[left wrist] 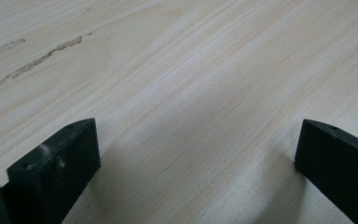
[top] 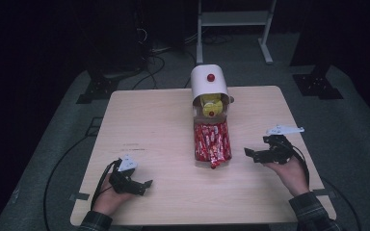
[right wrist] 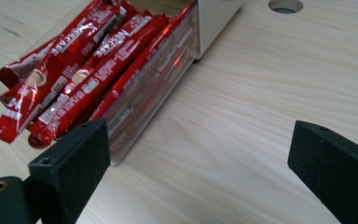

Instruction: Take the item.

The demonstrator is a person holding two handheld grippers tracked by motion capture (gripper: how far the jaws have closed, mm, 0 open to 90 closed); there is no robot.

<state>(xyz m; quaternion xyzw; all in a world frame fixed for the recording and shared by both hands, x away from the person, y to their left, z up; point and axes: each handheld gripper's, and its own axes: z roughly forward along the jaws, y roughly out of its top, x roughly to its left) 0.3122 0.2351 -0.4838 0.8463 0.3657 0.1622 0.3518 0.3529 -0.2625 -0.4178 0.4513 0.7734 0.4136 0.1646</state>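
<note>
A clear drawer (top: 196,144) pulled out of a white box (top: 209,86) holds several red Nescafe sachets (top: 212,140) in the middle of the wooden table (top: 149,120). The box has a red knob (top: 211,77) and yellow items (top: 211,103) inside. In the right gripper view the sachets (right wrist: 74,60) fan out over the drawer's clear wall (right wrist: 154,88). My right gripper (top: 251,155) stands open just right of the drawer's front end, nothing between its jaws. My left gripper (top: 144,186) rests open near the table's front left, over bare wood (left wrist: 191,93).
A scuff mark (left wrist: 32,63) runs across the wood in the left gripper view. A round hole (right wrist: 285,5) is in the tabletop beyond the box. A white stand (top: 233,29) and cables lie on the floor behind the table.
</note>
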